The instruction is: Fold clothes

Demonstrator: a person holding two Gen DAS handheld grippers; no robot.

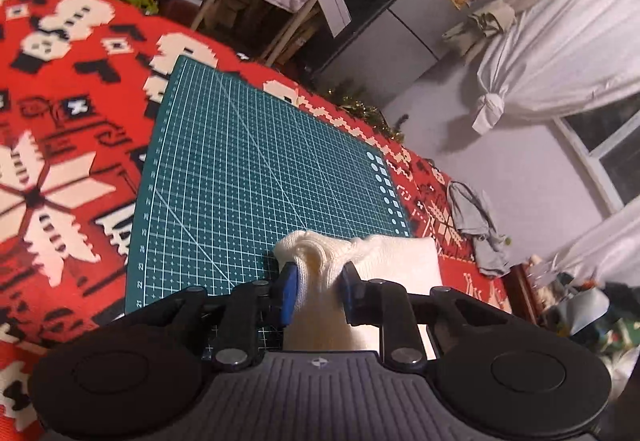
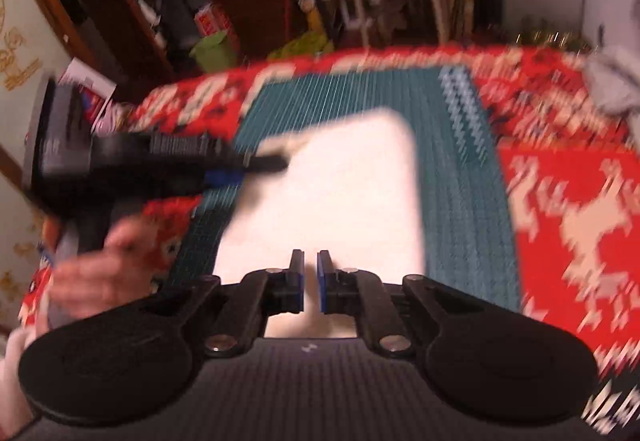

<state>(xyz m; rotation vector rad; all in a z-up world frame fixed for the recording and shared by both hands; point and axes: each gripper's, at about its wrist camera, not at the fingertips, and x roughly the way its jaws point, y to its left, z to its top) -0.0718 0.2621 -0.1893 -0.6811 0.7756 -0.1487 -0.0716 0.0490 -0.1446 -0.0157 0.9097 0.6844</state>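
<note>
Pinching a bunched edge of the cream knit garment [image 1: 360,253] at lower centre over the green cutting mat [image 1: 240,161], the left gripper [image 1: 318,281] is judged mid-fold; the right gripper [image 2: 311,275], nearly closed on nothing, must next take an edge.

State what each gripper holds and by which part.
Left gripper pinches a bunched edge of the white garment. Right gripper: fingers nearly together over it; hold cannot be told.

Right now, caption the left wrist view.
Left gripper pinching bunched white knit garment over the green cutting mat.
</note>
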